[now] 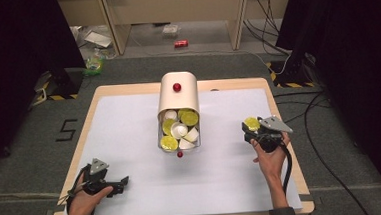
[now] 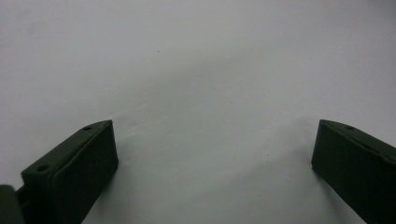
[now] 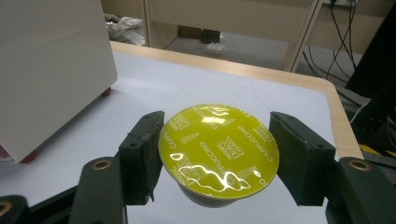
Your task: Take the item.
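A cream box (image 1: 178, 94) with a red knob stands at the table's middle, its drawer (image 1: 160, 139) pulled toward me and filled with several yellow-lidded and white coffee capsules (image 1: 169, 143). My right gripper (image 1: 251, 125) is at the right of the table, shut on a yellow-lidded capsule (image 3: 218, 148); the jaws press on its two sides, lid facing up, just above the white mat. My left gripper (image 1: 123, 183) rests low at the front left, open, with nothing but bare mat between its jaws (image 2: 212, 154).
A white mat (image 1: 130, 136) covers the wooden table (image 1: 86, 121). The cream box (image 3: 46, 70) stands to the left in the right gripper view. Cables and dark stands lie on the floor to the right; a wooden frame stands beyond the far edge.
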`<state>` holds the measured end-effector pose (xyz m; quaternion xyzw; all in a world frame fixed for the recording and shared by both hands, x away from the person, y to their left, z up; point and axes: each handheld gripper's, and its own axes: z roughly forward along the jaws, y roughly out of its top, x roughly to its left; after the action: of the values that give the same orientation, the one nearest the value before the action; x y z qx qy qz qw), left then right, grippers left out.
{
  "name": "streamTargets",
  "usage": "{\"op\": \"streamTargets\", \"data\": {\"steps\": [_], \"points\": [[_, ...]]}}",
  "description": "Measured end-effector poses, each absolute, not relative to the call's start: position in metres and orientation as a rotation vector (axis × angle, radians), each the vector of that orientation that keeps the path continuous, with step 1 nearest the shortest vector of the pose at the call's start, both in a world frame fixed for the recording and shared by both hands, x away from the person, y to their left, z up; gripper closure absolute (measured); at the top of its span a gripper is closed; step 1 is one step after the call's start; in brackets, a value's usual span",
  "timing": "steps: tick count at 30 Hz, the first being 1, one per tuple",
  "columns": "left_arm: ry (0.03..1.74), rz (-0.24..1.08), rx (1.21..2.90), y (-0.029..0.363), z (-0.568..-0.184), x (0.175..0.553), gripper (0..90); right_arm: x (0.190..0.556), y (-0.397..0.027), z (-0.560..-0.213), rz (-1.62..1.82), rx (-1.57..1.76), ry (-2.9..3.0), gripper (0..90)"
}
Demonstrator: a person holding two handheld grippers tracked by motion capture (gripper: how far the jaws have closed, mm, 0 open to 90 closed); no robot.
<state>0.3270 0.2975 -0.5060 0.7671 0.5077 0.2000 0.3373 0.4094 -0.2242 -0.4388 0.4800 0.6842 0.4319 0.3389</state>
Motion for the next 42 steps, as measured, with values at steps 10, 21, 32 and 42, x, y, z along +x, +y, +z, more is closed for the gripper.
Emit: {"op": "streamTargets", "data": {"steps": [10,21,32,42], "points": [[1.323,0.521,1.999,0.298,-0.506,0.327,0.0,0.413,-0.230,-0.450,1.105,1.292,1.788,38.3],[1.324,0.521,1.998,0.298,-0.506,0.327,0.0,0.417,-0.229,-0.456,1.064,1.299,1.815,38.2],[1.323,0.521,1.999,0.298,-0.506,0.327,0.0,0.420,-0.227,-0.466,1.035,1.310,1.844,38.2],[1.323,0.521,1.999,0.298,-0.506,0.327,0.0,0.423,-0.230,-0.474,1.017,1.341,1.851,38.2]]}}
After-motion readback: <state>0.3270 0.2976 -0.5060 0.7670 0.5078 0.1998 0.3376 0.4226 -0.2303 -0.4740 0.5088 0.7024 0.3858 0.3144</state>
